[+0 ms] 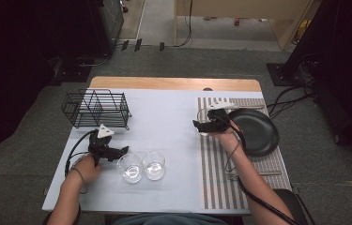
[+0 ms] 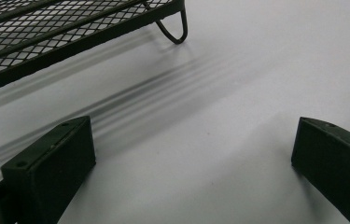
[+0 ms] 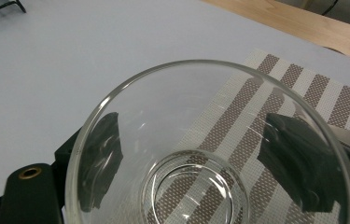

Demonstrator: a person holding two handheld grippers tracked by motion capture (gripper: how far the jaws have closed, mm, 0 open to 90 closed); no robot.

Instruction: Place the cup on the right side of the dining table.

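My right gripper (image 1: 202,125) hovers over the left edge of the striped placemat (image 1: 216,178), beside the black plate (image 1: 258,133). It is shut on a clear drinking glass (image 3: 163,116), whose wall lies between the two black jaws in the right gripper view, with the placemat (image 3: 303,88) visible through it. My left gripper (image 1: 123,150) rests low over the white table cover, open, pointing toward two empty glasses (image 1: 130,167) (image 1: 154,164) that stand side by side. In the left gripper view its jaws stand wide apart with nothing between them (image 2: 191,158).
A black wire rack (image 1: 96,108) stands at the back left; its mesh base and one foot (image 2: 70,28) show in the left gripper view. A small clear object (image 1: 232,176) sits on the placemat near the right forearm. Cables trail off the table's right side.
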